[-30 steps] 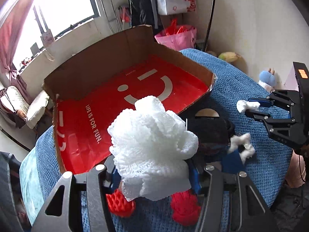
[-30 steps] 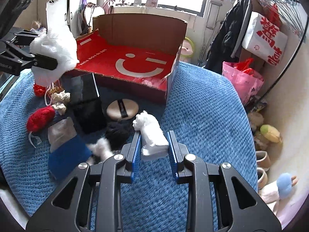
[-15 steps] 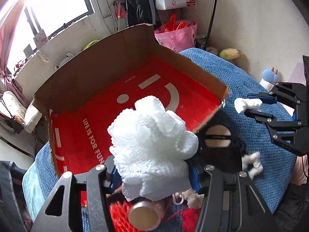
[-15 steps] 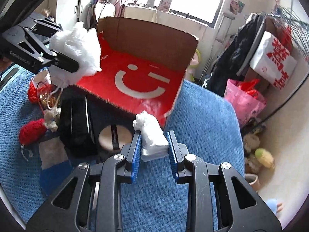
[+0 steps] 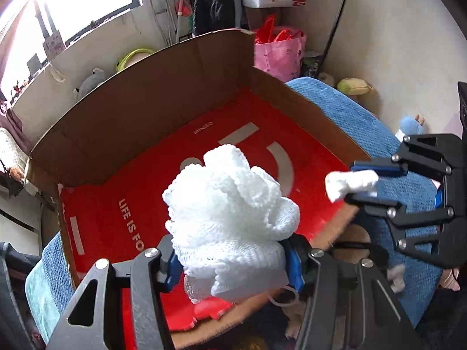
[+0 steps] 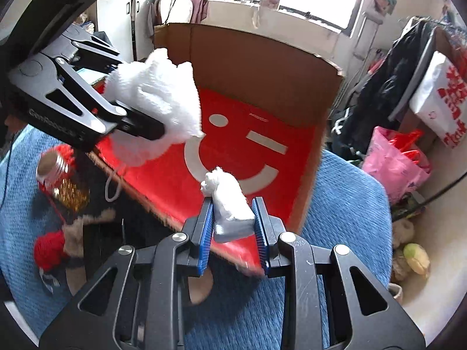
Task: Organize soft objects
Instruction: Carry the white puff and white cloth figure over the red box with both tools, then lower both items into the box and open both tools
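Both loads hang over the red-lined box (image 5: 122,134), the left gripper (image 5: 233,258) clamping a white mesh puff (image 5: 230,218) and the right gripper (image 6: 233,227) pinching a small white toy (image 6: 230,204) at its three o'clock, so letting go comes next.

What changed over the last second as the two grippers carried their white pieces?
Both grippers advanced from above the blue blanket to over the red-lined box. Nothing was released: the left gripper keeps the mesh puff, the right gripper the small white toy. The box stayed put.
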A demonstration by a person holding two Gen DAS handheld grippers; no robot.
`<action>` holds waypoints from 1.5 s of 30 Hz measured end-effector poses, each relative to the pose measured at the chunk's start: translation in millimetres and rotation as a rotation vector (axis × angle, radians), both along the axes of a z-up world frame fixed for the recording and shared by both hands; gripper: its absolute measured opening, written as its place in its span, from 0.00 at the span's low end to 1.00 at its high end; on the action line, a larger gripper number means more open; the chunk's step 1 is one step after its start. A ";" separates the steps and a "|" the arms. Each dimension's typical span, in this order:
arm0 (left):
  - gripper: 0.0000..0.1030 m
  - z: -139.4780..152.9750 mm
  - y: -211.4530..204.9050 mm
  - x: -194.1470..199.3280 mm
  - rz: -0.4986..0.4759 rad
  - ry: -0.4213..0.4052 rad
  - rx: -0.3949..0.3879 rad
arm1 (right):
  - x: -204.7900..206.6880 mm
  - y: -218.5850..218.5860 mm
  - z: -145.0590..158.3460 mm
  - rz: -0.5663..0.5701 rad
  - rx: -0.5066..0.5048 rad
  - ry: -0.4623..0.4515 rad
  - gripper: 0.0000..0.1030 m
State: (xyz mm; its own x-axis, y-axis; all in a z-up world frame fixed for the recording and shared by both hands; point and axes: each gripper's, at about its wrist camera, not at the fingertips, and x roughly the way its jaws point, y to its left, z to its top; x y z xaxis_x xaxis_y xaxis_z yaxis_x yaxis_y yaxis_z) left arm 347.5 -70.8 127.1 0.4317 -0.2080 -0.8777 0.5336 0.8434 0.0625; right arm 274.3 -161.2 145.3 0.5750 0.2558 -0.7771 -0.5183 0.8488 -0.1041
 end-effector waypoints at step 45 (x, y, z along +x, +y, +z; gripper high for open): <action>0.64 -60.0 56.2 129.1 0.285 0.109 -0.115 | 178.2 50.7 -54.2 -0.224 -0.089 0.309 0.25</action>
